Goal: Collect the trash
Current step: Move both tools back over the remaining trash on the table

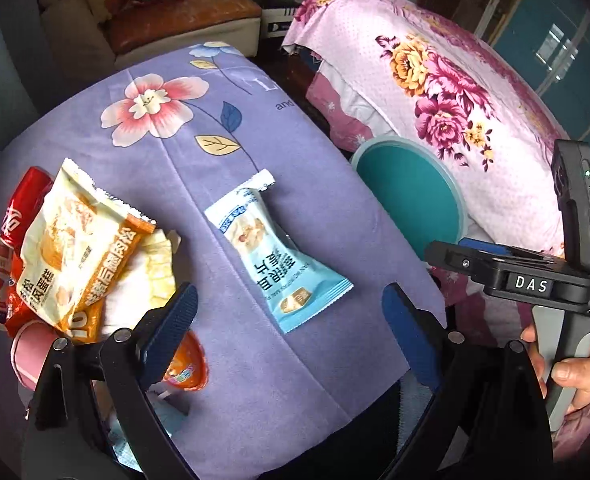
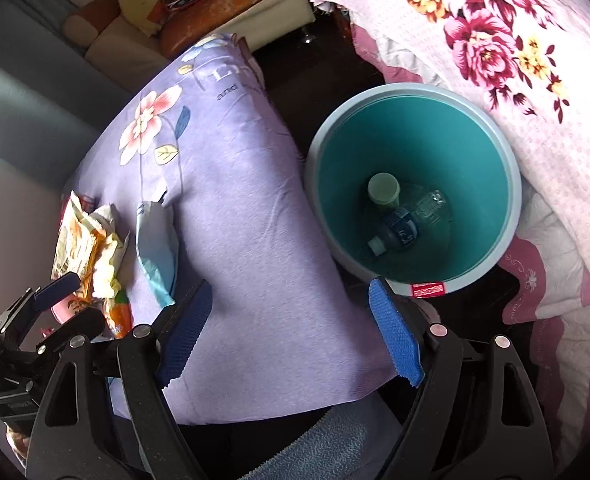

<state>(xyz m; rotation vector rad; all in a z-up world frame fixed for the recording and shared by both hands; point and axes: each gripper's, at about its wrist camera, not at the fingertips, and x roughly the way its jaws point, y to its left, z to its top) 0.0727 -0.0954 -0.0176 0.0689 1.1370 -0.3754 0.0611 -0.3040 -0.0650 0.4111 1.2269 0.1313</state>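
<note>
The left gripper hangs over a desk covered by a purple floral cloth, its jaws spread wide and released, with nothing between the blue pads. A light blue snack wrapper lies flat on the cloth just ahead of those jaws, untouched. To its left sits a heap of trash: an orange and cream snack bag on top of crumpled white paper, a red can behind it, and a small orange lidded cup close beside the left finger.

The right gripper is also released, jaws wide apart and empty; one pad is over the cloth's edge, the other near the rim of a teal bin. The bin stands on the floor between the desk and a bed with a pink flowered cover. Inside the bin lie a clear plastic bottle with a dark blue label and a pale green round cap or cup touching it.

In the left wrist view a hand grips the right gripper's handle beside the bin
</note>
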